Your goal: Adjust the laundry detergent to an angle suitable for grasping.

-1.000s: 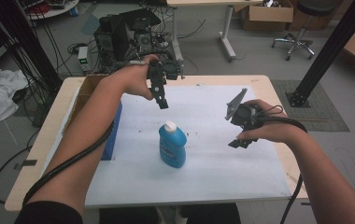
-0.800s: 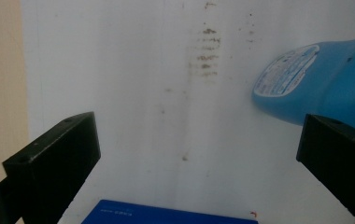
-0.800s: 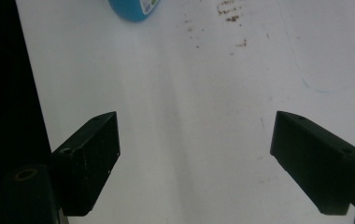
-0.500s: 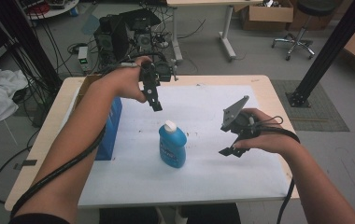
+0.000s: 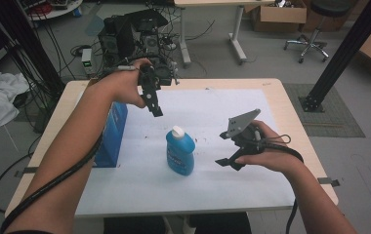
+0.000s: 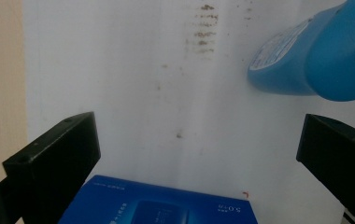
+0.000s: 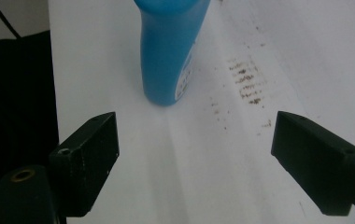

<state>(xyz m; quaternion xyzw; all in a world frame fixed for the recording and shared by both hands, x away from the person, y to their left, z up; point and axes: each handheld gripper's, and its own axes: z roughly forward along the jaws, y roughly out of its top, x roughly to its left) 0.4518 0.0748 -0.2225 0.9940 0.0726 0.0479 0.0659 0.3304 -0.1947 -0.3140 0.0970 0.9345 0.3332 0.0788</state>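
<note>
Holding a gripper in each hand, we have the blue bottle (image 5: 180, 151) standing upright with its white cap near the middle of the white sheet (image 5: 208, 192) that covers the table (image 5: 298, 126). Our left gripper (image 5: 154, 105) hangs above the sheet beyond the bottle, jaws spread wide with nothing between them; in the left gripper view the bottle sits at the upper right and the blue box (image 6: 161, 205) lies below (its printed top just showing). Our right gripper (image 5: 227, 148) is just beside the bottle on its right, jaws likewise wide apart and holding nothing, pointed toward the bottle's base. Brown smudges (image 7: 245, 81) mark the sheet nearby.
</note>
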